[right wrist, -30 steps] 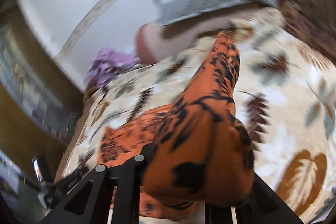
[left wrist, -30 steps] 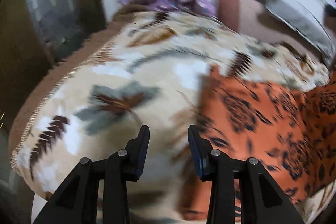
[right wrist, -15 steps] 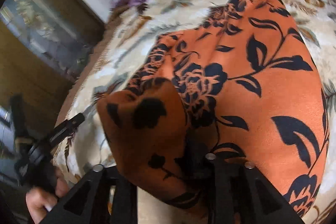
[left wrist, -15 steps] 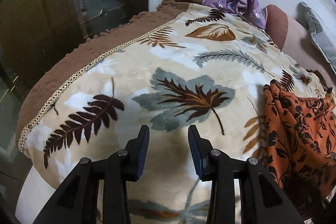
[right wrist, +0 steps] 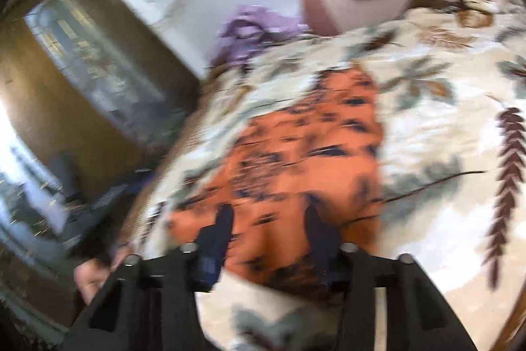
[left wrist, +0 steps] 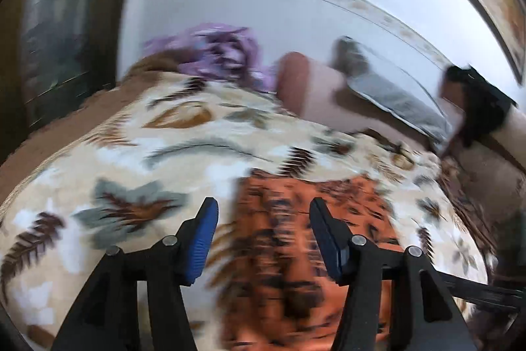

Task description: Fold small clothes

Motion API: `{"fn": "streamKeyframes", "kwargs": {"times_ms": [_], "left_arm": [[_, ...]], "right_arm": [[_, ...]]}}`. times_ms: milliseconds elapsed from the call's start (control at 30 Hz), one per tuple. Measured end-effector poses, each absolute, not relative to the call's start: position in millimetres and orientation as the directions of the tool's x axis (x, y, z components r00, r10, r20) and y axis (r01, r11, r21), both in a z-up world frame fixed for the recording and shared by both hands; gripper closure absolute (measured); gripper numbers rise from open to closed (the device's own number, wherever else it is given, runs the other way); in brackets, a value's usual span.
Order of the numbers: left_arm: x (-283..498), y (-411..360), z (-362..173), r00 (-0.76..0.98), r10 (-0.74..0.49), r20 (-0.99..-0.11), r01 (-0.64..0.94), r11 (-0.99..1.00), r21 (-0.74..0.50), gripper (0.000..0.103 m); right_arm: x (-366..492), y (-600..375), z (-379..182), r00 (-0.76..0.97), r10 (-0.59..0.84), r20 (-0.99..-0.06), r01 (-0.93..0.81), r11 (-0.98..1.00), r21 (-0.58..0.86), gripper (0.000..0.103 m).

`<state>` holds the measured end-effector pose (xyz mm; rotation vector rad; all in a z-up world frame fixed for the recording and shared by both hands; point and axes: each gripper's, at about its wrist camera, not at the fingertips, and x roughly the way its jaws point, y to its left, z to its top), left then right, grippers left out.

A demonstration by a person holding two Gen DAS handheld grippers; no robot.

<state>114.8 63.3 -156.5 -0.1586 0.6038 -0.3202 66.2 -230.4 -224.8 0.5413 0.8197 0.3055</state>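
An orange garment with black flowers [left wrist: 361, 203] lies spread flat on a leaf-patterned blanket [left wrist: 131, 170]. Both views are blurred by motion. My left gripper [left wrist: 263, 219] hovers over the garment's left part. Its jaws are opening and the blue pads grip nothing. In the right wrist view the garment [right wrist: 312, 137] stretches away from my right gripper [right wrist: 269, 219], which is over its near edge. The right jaws are closing, with the cloth beneath the gap and not visibly pinched.
A crumpled purple garment [left wrist: 220, 51] lies at the blanket's far end, by a grey pillow [left wrist: 394, 94] and a brown cushion [left wrist: 296, 81]. A dark cabinet with a glass door [right wrist: 82, 55] stands to the left. A hand [right wrist: 88, 275] shows at lower left.
The orange garment, draped over my right gripper earlier, now lies flat on the blanket and free of it. My left gripper has swung right over the garment and its jaws stand wider.
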Motion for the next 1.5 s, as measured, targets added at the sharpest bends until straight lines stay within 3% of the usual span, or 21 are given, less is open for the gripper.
{"fn": "streamKeyframes", "kwargs": {"times_ms": [133, 200, 233, 400, 600, 933, 1100, 1267, 1367, 1433, 1500], "left_arm": [[132.8, 25.0, -191.7, 0.682, -0.206, -0.701, 0.225, 0.972, -0.067, 0.044], [148.7, 24.9, -226.8, 0.565, -0.139, -0.813, 0.175, 0.983, -0.047, 0.044], [150.6, 28.4, -232.0, 0.553, -0.14, -0.821, 0.159, 0.985, -0.061, 0.042], [150.7, 32.3, -233.6, 0.578, -0.136, -0.804, 0.168, 0.985, -0.045, 0.039], [146.1, 25.0, -234.0, 0.607, -0.112, -0.786, 0.193, 0.981, 0.009, 0.039], [146.7, 29.2, -235.2, 0.608, -0.109, -0.786, 0.182, 0.983, 0.004, 0.038], [147.8, 31.2, -235.3, 0.605, -0.117, -0.788, 0.177, 0.984, -0.01, 0.037], [149.4, 39.3, -223.0, 0.598, -0.179, -0.781, 0.184, 0.979, -0.083, 0.038], [145.6, 57.6, -200.2, 0.655, -0.253, -0.712, 0.186, 0.967, -0.173, 0.035], [146.4, 73.8, -186.3, 0.696, -0.269, -0.666, 0.157, 0.962, -0.225, 0.011], [154.0, 89.7, -183.4, 0.689, -0.305, -0.657, 0.133, 0.945, -0.299, 0.008]], "right_arm": [[81.5, -230.3, -255.9, 0.564, 0.441, -0.698, -0.013, 0.85, 0.527, 0.066], [86.1, -228.8, -247.8, 0.545, 0.43, -0.72, -0.038, 0.87, 0.492, 0.066], [90.9, -231.1, -241.4, 0.546, 0.436, -0.715, -0.048, 0.869, 0.493, 0.066], [139.6, -237.2, -217.2, 0.618, 0.407, -0.673, -0.038, 0.87, 0.492, 0.066], [225.9, -221.7, -273.0, 0.477, 0.373, -0.796, 0.048, 0.893, 0.447, 0.066], [259.1, -194.3, -238.0, 0.485, 0.413, -0.771, -0.029, 0.889, 0.458, 0.064], [288.0, -157.4, -275.8, 0.394, 0.396, -0.829, -0.035, 0.908, 0.417, 0.063], [266.2, -174.9, -257.2, 0.411, 0.473, -0.779, -0.021, 0.86, 0.511, 0.063], [229.2, -206.3, -238.3, 0.484, 0.494, -0.722, -0.007, 0.827, 0.562, 0.033], [202.3, -228.3, -230.2, 0.537, 0.477, -0.696, -0.002, 0.826, 0.564, 0.031], [176.5, -252.7, -230.3, 0.561, 0.472, -0.68, 0.029, 0.81, 0.586, 0.029]]}}
